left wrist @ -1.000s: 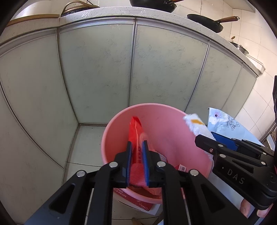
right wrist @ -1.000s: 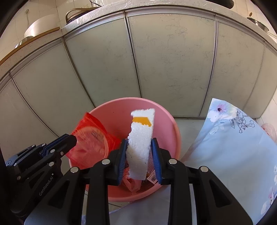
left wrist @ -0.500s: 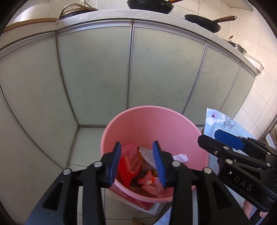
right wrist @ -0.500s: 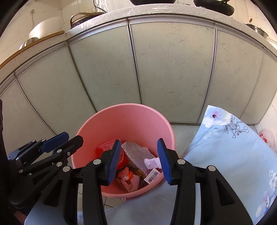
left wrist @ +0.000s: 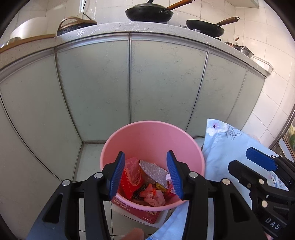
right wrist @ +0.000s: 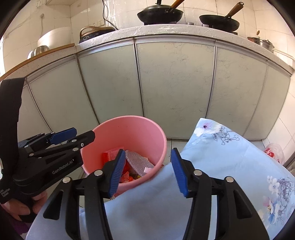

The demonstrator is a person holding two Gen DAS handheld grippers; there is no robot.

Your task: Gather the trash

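A pink bucket (left wrist: pixel 153 123) (right wrist: pixel 129 118) stands on the floor before the cabinet doors. In it lie a red packet (left wrist: pixel 131 175) (right wrist: pixel 110 154), a silver foil sheet (left wrist: pixel 154 171) (right wrist: pixel 138 160), a white foam piece (left wrist: pixel 168 177) (right wrist: pixel 147 169) and other scraps. My left gripper (left wrist: pixel 145 154) (right wrist: pixel 64 136) hangs above the bucket's near rim, its jaws opening with nothing between them. My right gripper (right wrist: pixel 147 150) (left wrist: pixel 258 157) is over the bucket's right rim and the cloth edge, jaws opening too, nothing held.
A light blue floral cloth (left wrist: pixel 225 147) (right wrist: pixel 230 157) covers a surface right of the bucket. A red box (left wrist: pixel 140 214) lies under the bucket. A counter with two black woks (left wrist: pixel 149 13) runs above the cabinet doors (left wrist: pixel 166 83). A plastic bag (right wrist: pixel 274 151) sits far right.
The left gripper let go of the red packet and the right let go of the white foam piece; both dropped into the bucket. Both grippers opened and drew back upward.
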